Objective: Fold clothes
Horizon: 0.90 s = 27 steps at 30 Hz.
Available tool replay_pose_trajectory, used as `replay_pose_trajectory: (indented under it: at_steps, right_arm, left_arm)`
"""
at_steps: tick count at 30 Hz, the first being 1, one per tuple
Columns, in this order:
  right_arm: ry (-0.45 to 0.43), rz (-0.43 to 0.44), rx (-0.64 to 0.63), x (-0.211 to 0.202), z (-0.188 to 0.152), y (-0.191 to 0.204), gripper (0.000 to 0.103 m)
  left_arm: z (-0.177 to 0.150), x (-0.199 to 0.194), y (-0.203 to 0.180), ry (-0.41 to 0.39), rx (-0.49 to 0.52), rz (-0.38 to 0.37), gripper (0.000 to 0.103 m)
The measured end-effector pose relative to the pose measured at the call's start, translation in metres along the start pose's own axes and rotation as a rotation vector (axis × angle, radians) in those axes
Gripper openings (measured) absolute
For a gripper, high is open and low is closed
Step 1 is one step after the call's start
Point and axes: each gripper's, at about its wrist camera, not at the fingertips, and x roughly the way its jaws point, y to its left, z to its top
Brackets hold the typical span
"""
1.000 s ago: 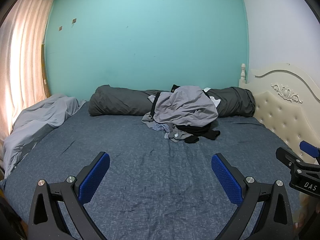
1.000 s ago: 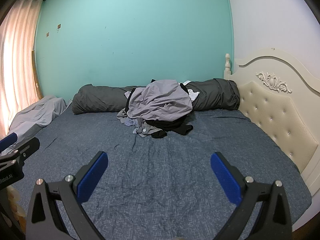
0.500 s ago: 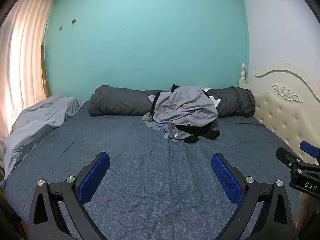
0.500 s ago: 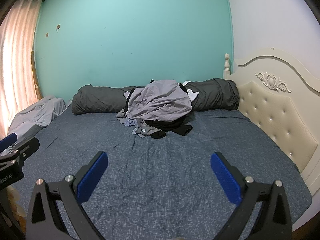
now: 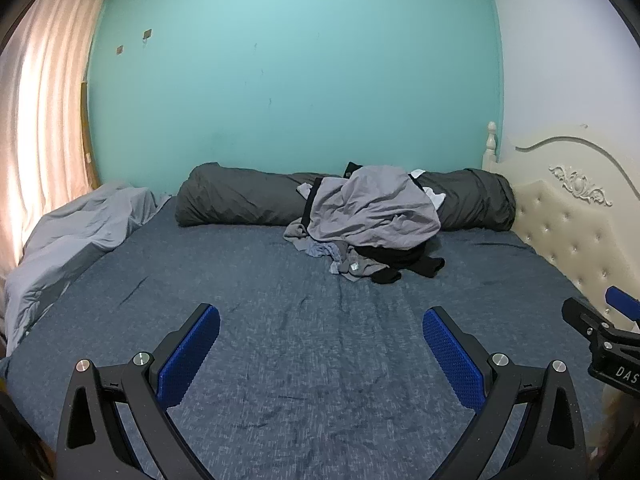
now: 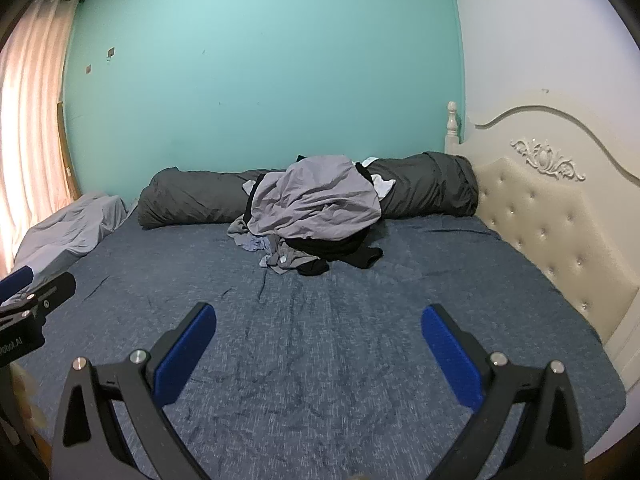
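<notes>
Clothes pile point(image 5: 368, 224): heaped unfolded at 12 o'clock on bed point(image 5: 280, 340), against grey roll point(image 5: 240, 200). Left hand-held gripper point(image 5: 320, 344) and right hand-held gripper point(image 6: 318, 342): both released, empty, well short of pile. Nothing changed over the last second; folding not begun.

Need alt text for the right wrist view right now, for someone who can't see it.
A jumbled pile of clothes, a grey garment on top, lies untouched on the far side of a blue bed, against a rolled dark duvet. The open, empty right gripper faces it from the near edge.
</notes>
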Motion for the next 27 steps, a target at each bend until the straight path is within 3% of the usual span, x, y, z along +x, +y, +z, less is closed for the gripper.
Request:
replay_pose_trajectory:
  at_steps: [8, 11, 14, 22, 27]
  right_arm:
    - [0.034, 0.019, -0.002, 0.074, 0.016, -0.016, 0.103]
    - [0.038, 0.082, 0.008, 0.116, 0.023, -0.024, 0.103]
    - [0.004, 0.101, -0.025, 0.163, 0.028, -0.023, 0.103]
    - [0.130, 0.076, -0.063, 0.313, 0.028, -0.026, 0.103]
    - [0.134, 0.052, -0.086, 0.384, 0.036, -0.033, 0.103]
  left_arm:
    - [0.014, 0.072, 0.007, 0.029, -0.013, 0.005, 0.103]
    - [0.020, 0.108, 0.009, 0.040, -0.028, -0.007, 0.103]
    - [0.021, 0.152, 0.009, 0.052, -0.031, -0.011, 0.103]
    - [0.018, 0.288, 0.010, 0.101, -0.046, -0.012, 0.103]
    - [0.022, 0.358, 0.012, 0.126, -0.061, -0.002, 0.103]
